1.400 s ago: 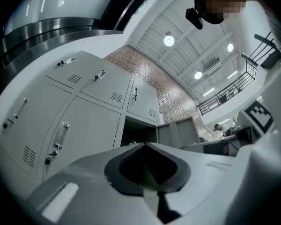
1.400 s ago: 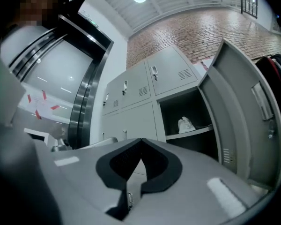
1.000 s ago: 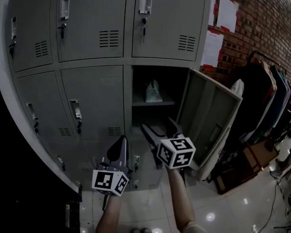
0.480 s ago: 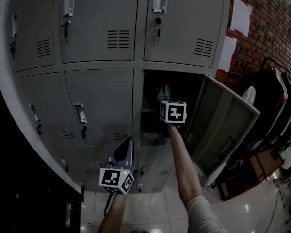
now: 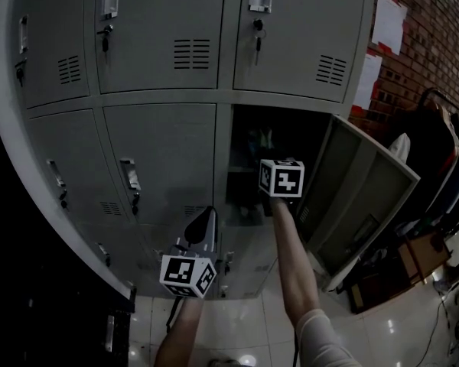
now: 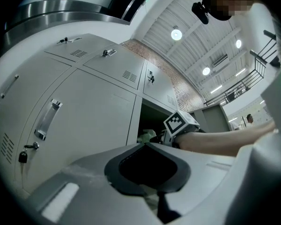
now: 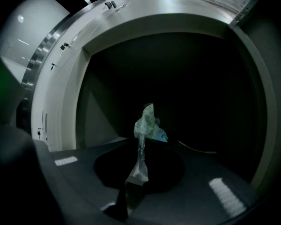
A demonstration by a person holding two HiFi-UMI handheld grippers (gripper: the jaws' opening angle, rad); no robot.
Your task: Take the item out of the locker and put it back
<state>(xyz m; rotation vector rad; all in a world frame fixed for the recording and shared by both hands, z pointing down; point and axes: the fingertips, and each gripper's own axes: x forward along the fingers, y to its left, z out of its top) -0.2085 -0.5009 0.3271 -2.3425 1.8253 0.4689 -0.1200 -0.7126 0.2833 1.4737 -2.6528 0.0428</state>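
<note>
Grey plastic and a black-and-white marker cube mark the left gripper (image 5: 204,222), nearest the camera, held low in front of a closed locker door (image 5: 159,155). Its jaws are pressed together, and whether anything lies between them cannot be made out. Glossy floor tiles (image 5: 237,323) show below it.

Just beyond, the person's bare right forearm (image 5: 291,258) reaches up and forward into the one open compartment (image 5: 245,121) of the grey metal locker bank (image 5: 176,98). The right gripper (image 7: 139,159) is inside that dark opening, its marker cube (image 5: 281,178) level with the doorway. Its jaws are closing and already pinch a crumpled, pale green-and-white plastic bag (image 7: 147,121). The thin film is caught along the line where the pads meet, and the rest of the bag stands up above the tips. The bag is still inside the compartment; in the dim light it cannot be told whether it rests on anything.

The compartment's own door (image 5: 359,197) hangs wide open to the right. Closed lockers with handles, key locks and vent slots fill the rows above and to the left. Farther right, white paper sheets (image 5: 388,21) are stuck to a red brick wall (image 5: 436,29), and dark clothes (image 5: 436,151) hang beside it.
</note>
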